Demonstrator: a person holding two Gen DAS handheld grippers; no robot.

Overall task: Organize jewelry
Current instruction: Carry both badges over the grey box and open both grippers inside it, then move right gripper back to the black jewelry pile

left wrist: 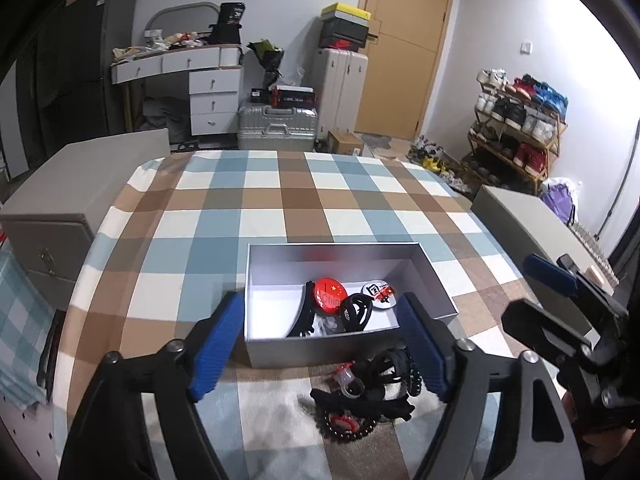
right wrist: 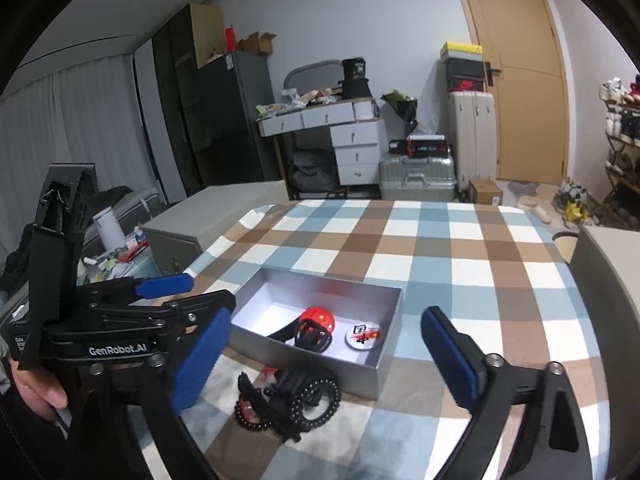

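Observation:
An open grey box (left wrist: pixel 320 350) (right wrist: pixel 394 312) sits on the checked tablecloth. Inside lie a red badge (left wrist: pixel 329 291) (right wrist: pixel 320 317), a white badge (left wrist: pixel 378 293) (right wrist: pixel 362 334), a black hair clip (left wrist: pixel 305 314) and a black hair tie (left wrist: pixel 356 309) (right wrist: pixel 314 334). In front of the box lies a tangled pile of black bead bracelets and hair ties (left wrist: pixel 372 386) (right wrist: pixel 290 402). My left gripper (left wrist: pixel 320 350) is open and empty above the pile. My right gripper (right wrist: pixel 326 364) is open and empty, just right of the pile; it also shows in the left wrist view (left wrist: pixel 548 280).
The checked table (left wrist: pixel 280 208) (right wrist: pixel 440 240) is flanked by grey cabinets on the left (left wrist: pixel 60 208) and right (left wrist: pixel 532 220). Suitcases (left wrist: pixel 280 128), a white desk (left wrist: pixel 192 80), a shoe rack (left wrist: pixel 520 132) and a wooden door (left wrist: pixel 404 40) stand beyond.

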